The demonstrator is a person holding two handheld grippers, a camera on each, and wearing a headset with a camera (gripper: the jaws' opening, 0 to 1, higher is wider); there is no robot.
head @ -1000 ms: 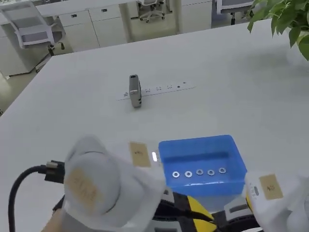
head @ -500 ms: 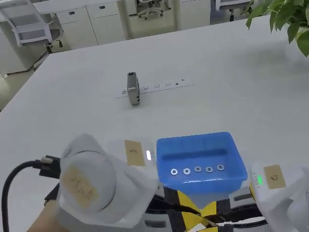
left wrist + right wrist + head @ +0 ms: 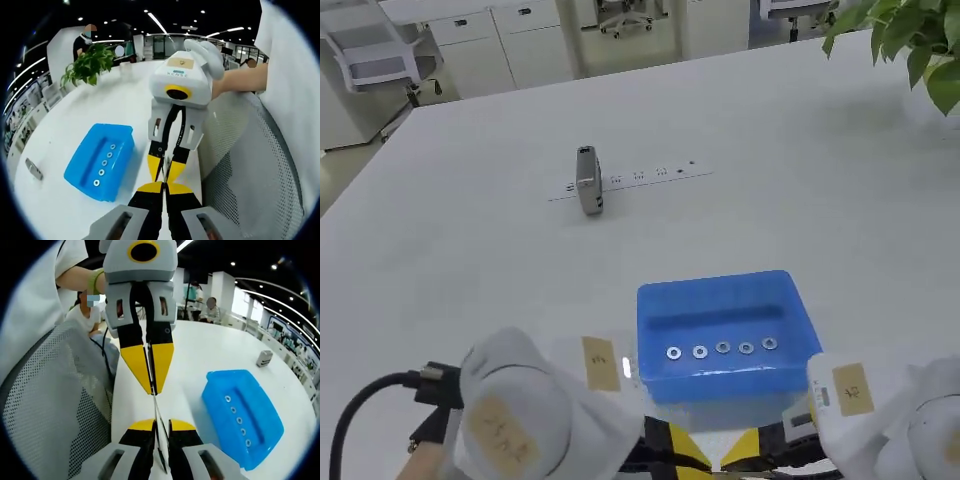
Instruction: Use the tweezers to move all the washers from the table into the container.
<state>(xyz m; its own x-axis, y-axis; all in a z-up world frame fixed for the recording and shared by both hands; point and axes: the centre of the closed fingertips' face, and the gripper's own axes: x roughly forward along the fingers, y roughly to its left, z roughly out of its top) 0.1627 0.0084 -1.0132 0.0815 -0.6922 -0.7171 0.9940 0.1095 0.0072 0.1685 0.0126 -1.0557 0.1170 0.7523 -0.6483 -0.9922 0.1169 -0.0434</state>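
The left hand-held gripper (image 3: pixel 164 187) and the right hand-held gripper (image 3: pixel 159 425) face each other tip to tip over the near edge of the table (image 3: pixel 470 250). The thin metal tweezers (image 3: pixel 155 407) run straight between them, and each hand-held gripper has its jaws closed to a narrow slit on one end. The blue container (image 3: pixel 715 283) sits on the table just beyond both, left of the left one's jaws and right of the right one's. Five washers (image 3: pixel 722 347) lie in a row on its floor. Well past the container, a small grey device (image 3: pixel 587 180) stands beside a power strip (image 3: pixel 650 177).
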